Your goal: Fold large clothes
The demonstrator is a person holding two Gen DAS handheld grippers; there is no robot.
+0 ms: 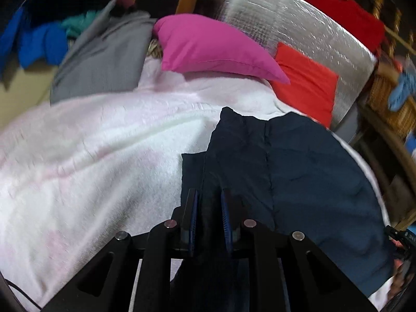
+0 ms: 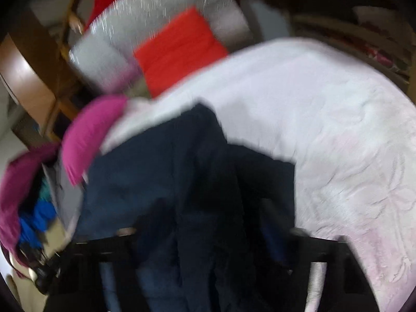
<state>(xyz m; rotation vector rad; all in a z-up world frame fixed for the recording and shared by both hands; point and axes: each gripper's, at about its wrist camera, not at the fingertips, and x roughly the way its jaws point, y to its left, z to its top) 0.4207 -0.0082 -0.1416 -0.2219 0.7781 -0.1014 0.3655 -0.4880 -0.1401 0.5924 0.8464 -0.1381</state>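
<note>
the left claw [image 1: 209,202] pinches the near edge of the navy garment [image 1: 299,161], fingers nearly together with cloth between them. the right claw [image 2: 215,234] is draped in the same dark cloth and blurred, so i cannot tell its opening. the garment lies ahead on the white fleece blanket [image 1: 104,143], partly doubled, still creased; folding looks about midway.

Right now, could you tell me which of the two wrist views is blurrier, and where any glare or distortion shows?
Right wrist view: heavy motion smear throughout; the navy garment and red cloth have soft edges, and the gripper is too blurred to read. Left wrist view: sharper at centre, where the left gripper pinches the navy fabric, smeared across the white blanket; glare speckles the silver sheet. Fisheye bending curves both.
</note>
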